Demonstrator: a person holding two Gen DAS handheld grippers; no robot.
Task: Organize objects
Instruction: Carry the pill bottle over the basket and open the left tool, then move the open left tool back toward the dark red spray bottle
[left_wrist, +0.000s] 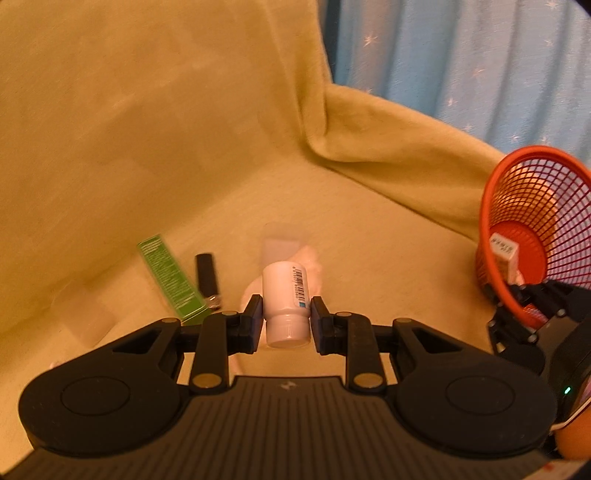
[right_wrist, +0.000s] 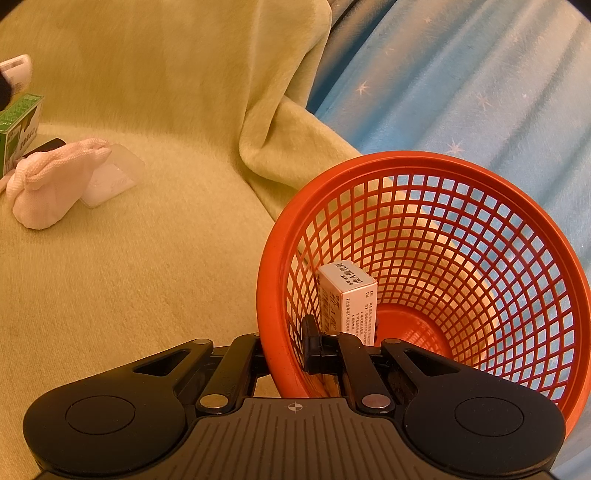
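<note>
My left gripper (left_wrist: 286, 319) is shut on a small white bottle (left_wrist: 285, 302) with a barcode label, held above the yellow-green couch seat. On the seat beyond it lie a green box (left_wrist: 170, 281), a black lighter-like stick (left_wrist: 208, 279), a pink-white cloth bundle (right_wrist: 51, 184) and a clear plastic packet (right_wrist: 110, 179). My right gripper (right_wrist: 284, 345) is shut on the near rim of an orange mesh basket (right_wrist: 461, 258), one finger outside and one inside. A white printed carton (right_wrist: 347, 301) stands in the basket.
The couch backrest (left_wrist: 129, 110) rises behind the seat and a fold of the cover (left_wrist: 369, 140) bulges at the right. A blue star-patterned curtain (right_wrist: 480, 92) hangs beyond. In the left wrist view the basket (left_wrist: 532, 221) sits at the far right, tilted toward me.
</note>
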